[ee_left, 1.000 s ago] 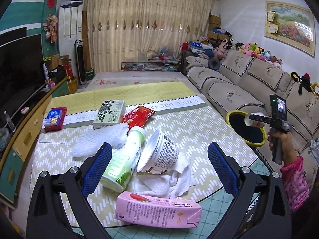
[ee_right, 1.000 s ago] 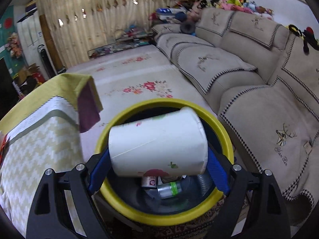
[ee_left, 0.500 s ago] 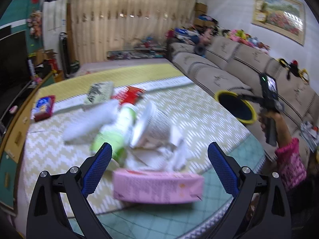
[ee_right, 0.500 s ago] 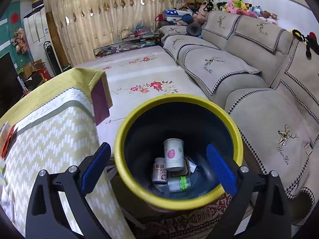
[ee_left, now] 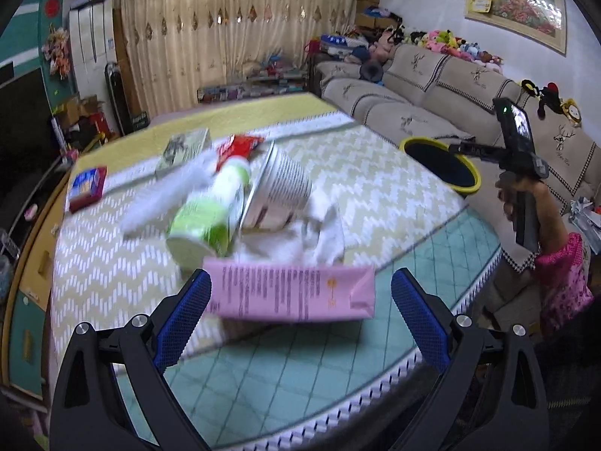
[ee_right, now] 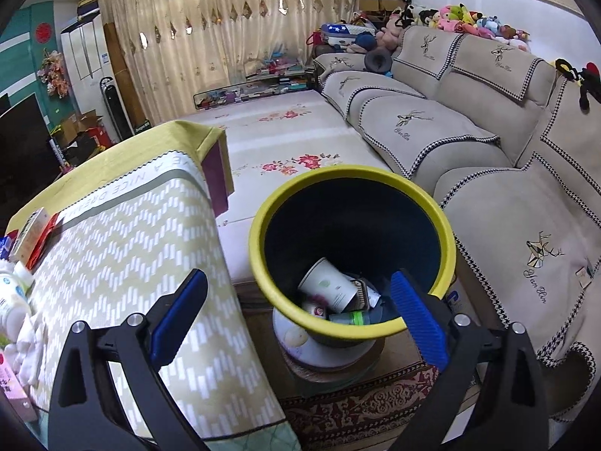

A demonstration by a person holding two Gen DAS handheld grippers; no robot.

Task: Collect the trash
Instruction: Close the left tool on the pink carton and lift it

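On the near edge of the table (ee_left: 394, 203), seen from the left wrist, a pink carton (ee_left: 293, 293) lies flat between the wide-open jaws of the left gripper (ee_left: 300, 300), neither pad touching it, probably lined up for the next pick. Beyond it lie a green bottle (ee_left: 210, 218), a paper tub (ee_left: 278, 195) and tissue (ee_left: 300, 240). At far right a hand (ee_left: 514, 199) holds the other tool by the bin (ee_left: 462, 184). From the right wrist, the right gripper (ee_right: 298, 306) hangs wide and empty over the yellow-rimmed bin (ee_right: 259, 225), a cup (ee_right: 330, 285) lying inside among other trash.
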